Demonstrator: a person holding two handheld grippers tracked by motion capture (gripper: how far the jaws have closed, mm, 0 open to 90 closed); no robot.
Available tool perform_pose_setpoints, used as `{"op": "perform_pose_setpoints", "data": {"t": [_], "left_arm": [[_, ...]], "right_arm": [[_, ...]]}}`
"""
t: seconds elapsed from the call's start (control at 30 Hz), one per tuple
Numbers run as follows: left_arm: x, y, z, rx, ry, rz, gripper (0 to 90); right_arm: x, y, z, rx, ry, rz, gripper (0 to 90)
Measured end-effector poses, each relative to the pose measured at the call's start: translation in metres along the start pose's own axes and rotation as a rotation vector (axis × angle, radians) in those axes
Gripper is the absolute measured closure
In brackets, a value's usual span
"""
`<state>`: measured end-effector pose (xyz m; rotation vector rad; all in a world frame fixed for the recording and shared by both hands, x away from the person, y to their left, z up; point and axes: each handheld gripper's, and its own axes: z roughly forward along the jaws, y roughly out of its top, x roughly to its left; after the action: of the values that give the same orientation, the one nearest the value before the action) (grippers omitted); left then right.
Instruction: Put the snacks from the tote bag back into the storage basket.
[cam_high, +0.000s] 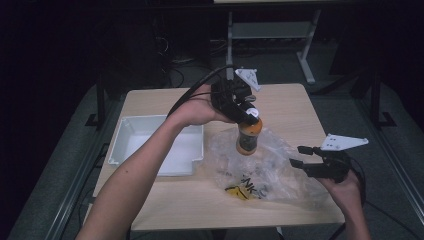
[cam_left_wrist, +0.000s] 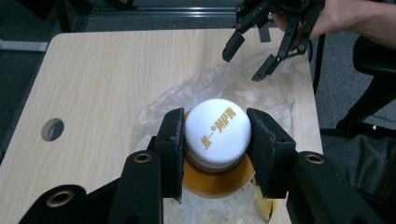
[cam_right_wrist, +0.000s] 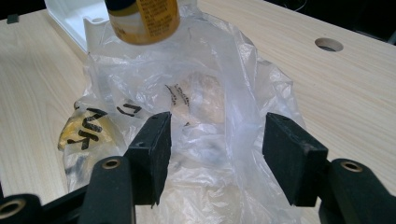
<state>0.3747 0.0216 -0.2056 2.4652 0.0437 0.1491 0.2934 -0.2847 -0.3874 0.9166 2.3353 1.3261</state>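
Observation:
An orange bottle with a white cap hangs upright just above a crumpled clear plastic bag. My left gripper comes down from above and is shut on the cap, one pad on each side. In the right gripper view the bottle's base hovers over the bag's far end. My right gripper sits at the bag's right edge, open, with loose plastic lying between its pads and not pinched. The left gripper view also catches the right gripper farther off.
A white tray lies on the wooden table, left of the bag. The bag carries black lettering and a yellow patch near the front edge. A round hole is cut in the tabletop. Dark floor and table legs surround it.

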Motion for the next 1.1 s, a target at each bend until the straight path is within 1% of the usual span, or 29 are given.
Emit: {"op": "perform_pose_setpoints", "data": {"t": [0.03,0.07,0.23,0.33,0.4,0.47,0.53,0.57,0.73,0.8,0.93,1.1], "left_arm": [[0.000,-0.001,-0.002,0.000,0.003,0.003,59.2],[0.000,-0.002,-0.004,-0.001,0.005,-0.003,59.2],[-0.002,-0.008,-0.014,0.005,0.014,-0.008,59.2],[-0.002,-0.013,-0.019,0.017,0.023,-0.017,59.1],[-0.002,-0.016,-0.023,0.027,0.032,-0.016,59.2],[-0.001,-0.021,-0.027,0.024,0.043,-0.030,59.2],[0.001,-0.025,-0.032,0.036,0.050,-0.036,59.2],[0.001,-0.028,-0.034,0.035,0.050,-0.052,59.2],[0.002,-0.038,-0.042,0.039,0.068,-0.066,59.2],[0.003,-0.042,-0.045,0.051,0.074,-0.069,59.2],[0.004,-0.051,-0.051,0.042,0.089,-0.083,59.2],[0.007,-0.065,-0.060,0.024,0.107,-0.113,59.2]], "right_arm": [[0.000,0.000,0.000,-0.001,-0.002,0.000,41.4],[0.001,0.000,-0.001,-0.002,-0.003,0.001,41.4],[0.001,-0.002,-0.003,-0.012,-0.008,0.005,41.4],[0.002,-0.002,-0.004,-0.016,-0.011,0.003,41.0],[0.002,-0.002,-0.004,-0.018,-0.008,0.007,40.6],[0.002,-0.002,-0.004,-0.012,-0.007,0.009,40.5],[0.002,-0.002,-0.004,-0.015,-0.009,0.011,39.0],[0.002,-0.002,-0.004,-0.015,-0.010,0.016,38.4],[0.000,-0.003,-0.002,-0.015,-0.014,0.024,36.3],[0.000,-0.003,-0.002,-0.014,-0.013,0.026,36.1],[0.000,-0.003,-0.002,-0.017,-0.017,0.026,35.3],[0.000,-0.003,-0.002,-0.015,-0.021,0.024,34.1]]}}
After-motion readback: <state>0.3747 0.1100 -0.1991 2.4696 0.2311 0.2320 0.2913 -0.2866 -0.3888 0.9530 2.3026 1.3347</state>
